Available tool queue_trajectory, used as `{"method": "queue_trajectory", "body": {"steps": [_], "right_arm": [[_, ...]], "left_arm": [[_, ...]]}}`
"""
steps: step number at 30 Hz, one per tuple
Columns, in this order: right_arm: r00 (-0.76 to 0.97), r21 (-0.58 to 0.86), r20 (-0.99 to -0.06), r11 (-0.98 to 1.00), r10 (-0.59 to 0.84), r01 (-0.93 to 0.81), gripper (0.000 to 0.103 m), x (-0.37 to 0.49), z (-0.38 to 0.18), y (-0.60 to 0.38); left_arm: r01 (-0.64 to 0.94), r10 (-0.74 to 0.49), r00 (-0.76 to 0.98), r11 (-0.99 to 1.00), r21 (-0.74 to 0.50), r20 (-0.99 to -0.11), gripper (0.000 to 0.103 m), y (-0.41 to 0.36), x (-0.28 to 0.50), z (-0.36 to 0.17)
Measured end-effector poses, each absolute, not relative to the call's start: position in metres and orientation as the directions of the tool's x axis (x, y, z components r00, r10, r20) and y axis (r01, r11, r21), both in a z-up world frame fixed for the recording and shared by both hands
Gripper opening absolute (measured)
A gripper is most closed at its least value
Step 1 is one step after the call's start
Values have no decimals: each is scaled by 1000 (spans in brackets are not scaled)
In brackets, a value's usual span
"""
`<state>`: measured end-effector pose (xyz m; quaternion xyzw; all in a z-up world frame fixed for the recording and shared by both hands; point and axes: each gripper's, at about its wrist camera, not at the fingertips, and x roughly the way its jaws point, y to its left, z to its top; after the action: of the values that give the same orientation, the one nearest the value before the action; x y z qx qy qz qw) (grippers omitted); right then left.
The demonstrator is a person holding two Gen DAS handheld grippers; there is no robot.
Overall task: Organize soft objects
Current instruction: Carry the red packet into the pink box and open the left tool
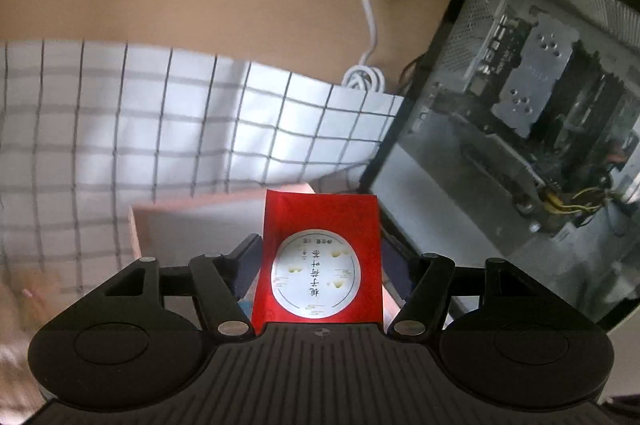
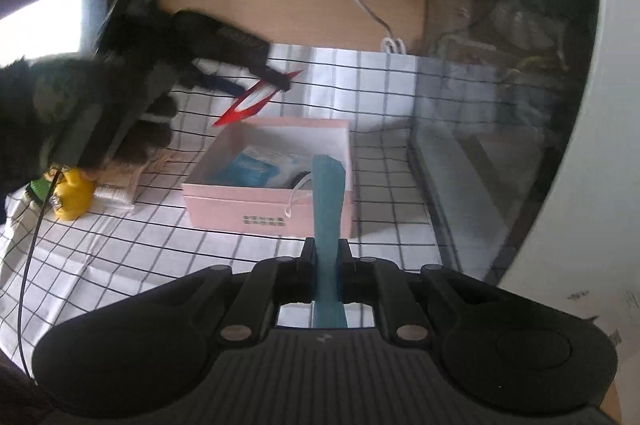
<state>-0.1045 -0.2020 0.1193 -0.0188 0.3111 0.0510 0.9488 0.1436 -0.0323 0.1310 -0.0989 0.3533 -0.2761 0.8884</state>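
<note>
My left gripper is shut on a flat red packet with a round white label, held above the pink box. In the right wrist view the same gripper holds the red packet above the far left side of the pink box. My right gripper is shut on a thin teal packet, held edge-on in front of the box. Blue packets lie inside the box.
A white checked cloth covers the table. A computer case with a glass side stands at the right. A yellow soft toy and a beige folded cloth lie left of the box. A white cable hangs from a wall socket strip.
</note>
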Motion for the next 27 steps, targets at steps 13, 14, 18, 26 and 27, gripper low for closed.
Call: {"method": "queue_trajectory", "body": {"steps": [13,14,18,26,27], "right_arm": [[812,-20,-570,985,128,-169,9,-39,136,-188],[813,-14,-567,985,134,-173,9,-34,138,-187],[824,-21,-552,985,129,-168,9,-14,145,-189],[875,-17,-473,992,100,-123,9,10,166,-200],[873,-12,-476,992,104,-125,9,9,165,-201]], "left_arm": [[326,-546,589,835,-442,-596,70,-18,172,107],[333,-536,589,843,-423,-604,70,-18,173,108],[461,-412,559,876,-143,-720,70,-52,174,101],[442,-405,510,880,-173,-759,73,-68,185,65],[405,-407,531,892,-199,-743,72,-63,191,66]]}}
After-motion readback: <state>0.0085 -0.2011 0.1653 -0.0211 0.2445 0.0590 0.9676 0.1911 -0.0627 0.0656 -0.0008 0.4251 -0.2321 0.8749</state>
